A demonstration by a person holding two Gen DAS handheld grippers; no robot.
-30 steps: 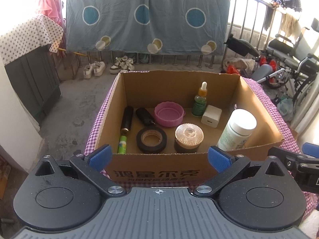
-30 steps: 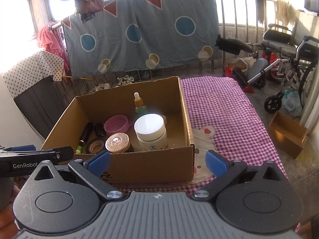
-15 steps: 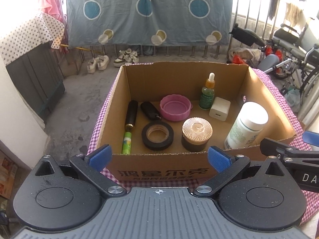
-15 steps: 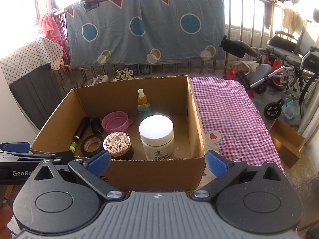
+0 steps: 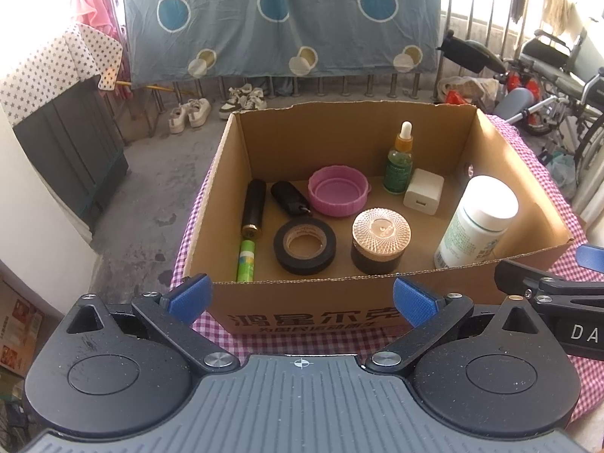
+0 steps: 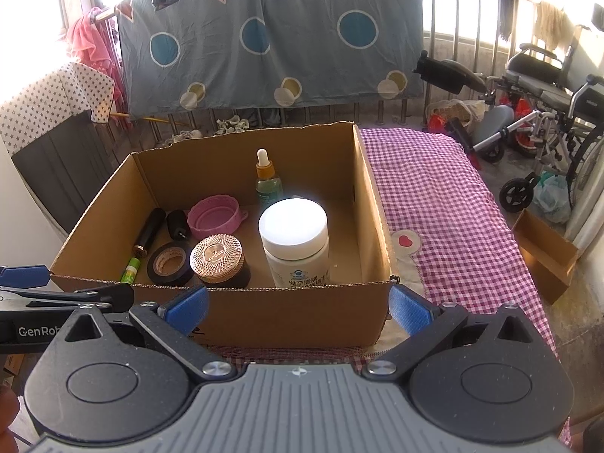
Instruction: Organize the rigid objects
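Note:
An open cardboard box [image 5: 506, 166] [image 6: 372, 204] stands on a purple checked cloth [image 6: 434, 188]. It holds a white bottle [image 5: 476, 222] [image 6: 296, 236], a dropper bottle [image 5: 399, 160], a white charger [image 5: 423, 190], a pink lid [image 5: 338, 191], a copper-topped jar [image 5: 379, 239] [image 6: 219, 258], a black tape roll [image 5: 304, 247], two black cylinders [image 5: 253, 209] and a green tube [image 5: 246, 260]. My left gripper [image 5: 300, 298] is open and empty in front of the box's near wall. My right gripper [image 6: 298, 309] is open and empty at the same wall.
The cloth stretches to the right of the box. A small cardboard box [image 6: 543, 249] sits on the floor at the right, with wheelchairs [image 6: 543, 90] behind it. A blue sheet [image 5: 283, 19] hangs on the railing. A dark cabinet [image 5: 71, 139] stands at left.
Both grippers have risen and pulled back a little, so I look down into the box more. Nothing in the box has moved.

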